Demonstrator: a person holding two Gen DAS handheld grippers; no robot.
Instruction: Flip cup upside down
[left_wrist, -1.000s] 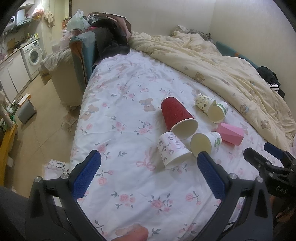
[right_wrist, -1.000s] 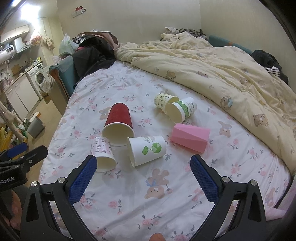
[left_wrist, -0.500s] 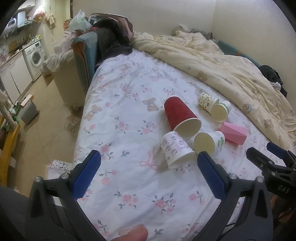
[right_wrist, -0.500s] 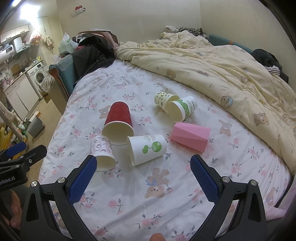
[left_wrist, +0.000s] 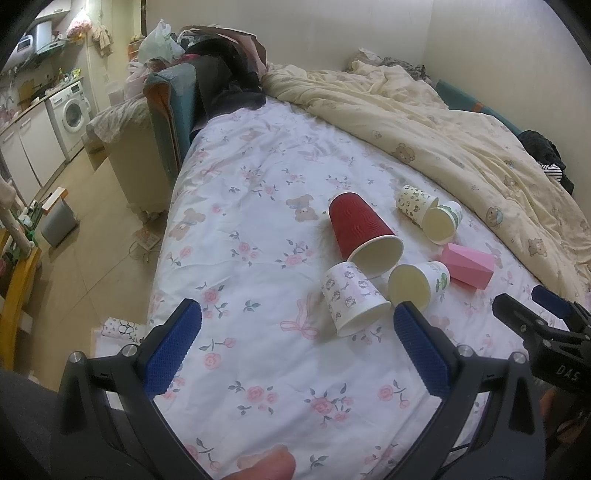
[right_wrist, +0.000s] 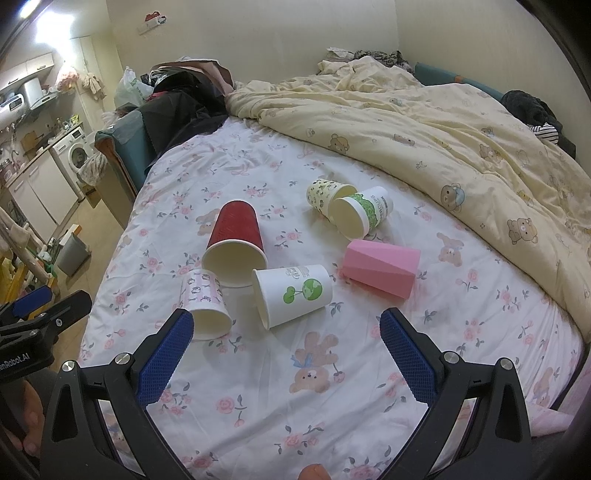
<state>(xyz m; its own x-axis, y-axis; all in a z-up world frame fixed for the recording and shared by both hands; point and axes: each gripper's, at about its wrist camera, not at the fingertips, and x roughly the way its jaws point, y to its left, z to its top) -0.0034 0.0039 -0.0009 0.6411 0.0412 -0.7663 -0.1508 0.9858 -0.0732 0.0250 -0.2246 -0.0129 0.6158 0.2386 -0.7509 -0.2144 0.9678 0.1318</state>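
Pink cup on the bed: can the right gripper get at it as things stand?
Probably yes. The right gripper is open and holds nothing, and the pink cup lies on its side ahead with bare sheet between them.

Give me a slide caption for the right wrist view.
Open right gripper above six tipped paper cups on floral bedsheet.

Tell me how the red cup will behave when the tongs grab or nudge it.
The red cup lies on its side on the soft bed sheet, so a nudge would probably roll it in a curve, given its taper. It looks like thin, empty paper: likely light and easily crushed. Its ribbed wall should give some grip.
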